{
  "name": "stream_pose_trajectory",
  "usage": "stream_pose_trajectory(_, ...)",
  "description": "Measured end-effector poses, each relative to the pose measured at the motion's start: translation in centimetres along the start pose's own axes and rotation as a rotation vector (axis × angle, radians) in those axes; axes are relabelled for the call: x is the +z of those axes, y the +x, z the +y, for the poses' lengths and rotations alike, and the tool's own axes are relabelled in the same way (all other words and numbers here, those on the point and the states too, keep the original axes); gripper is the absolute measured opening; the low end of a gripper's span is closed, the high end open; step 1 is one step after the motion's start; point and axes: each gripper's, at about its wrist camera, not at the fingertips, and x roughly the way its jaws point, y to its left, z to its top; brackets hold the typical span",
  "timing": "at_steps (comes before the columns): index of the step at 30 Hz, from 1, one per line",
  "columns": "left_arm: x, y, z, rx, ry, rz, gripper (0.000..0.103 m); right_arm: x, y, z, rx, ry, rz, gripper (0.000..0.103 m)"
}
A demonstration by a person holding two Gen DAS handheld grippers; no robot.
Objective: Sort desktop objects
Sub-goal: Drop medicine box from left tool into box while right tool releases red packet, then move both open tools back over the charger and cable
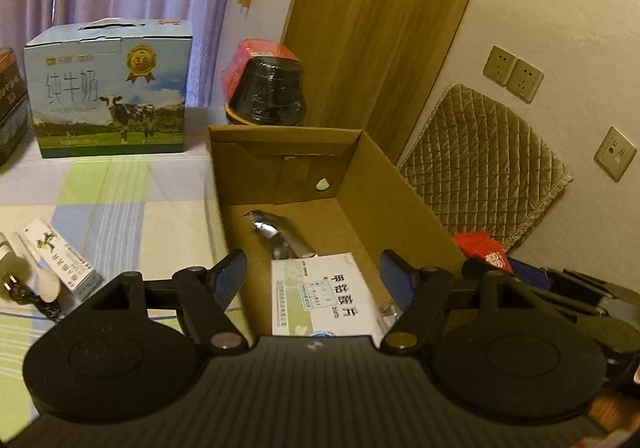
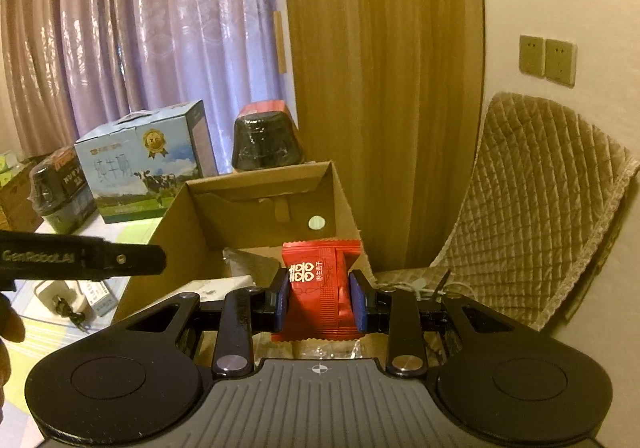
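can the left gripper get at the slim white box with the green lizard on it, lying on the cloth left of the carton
Probably yes. The left gripper is open and holds nothing, and the slim white box lies flat on the tablecloth, outside the cardboard carton. A white plug beside it could crowd the grasp.

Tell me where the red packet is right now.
The red packet is clamped between the right gripper fingers, held over the near right edge of the cardboard box, centre of the right wrist view.

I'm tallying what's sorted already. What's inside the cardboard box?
In the box: a white medicine carton and a silver foil pack. The gripper hides the near end.
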Motion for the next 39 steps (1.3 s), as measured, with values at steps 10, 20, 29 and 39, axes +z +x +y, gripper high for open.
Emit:
stream_pose_trajectory(10,-0.5,-1.8,1.5,0.02,0.006,-0.008,0.072,0.8,0.2,1.1,0.069,0.014,-0.004,0.031)
stream_pose_trajectory(20,-1.2,-3.5,2.6,0.049,0.018,-0.002,0.072,0.9,-1.8,0.7,0.049,0.05,-0.019,0.05)
stream_pose_trajectory(29,-2.2,-6.3,3.3,0.065,0.027,-0.007,0.076,1.0,-4.9,2.0,0.057,0.039,-0.042,0.055)
stream_pose_trajectory(39,-5.9,-10.2,5.3,0.108,0.017,0.013,0.09,-1.3,-7.7,5.3,0.102,0.039,-0.037,0.091)
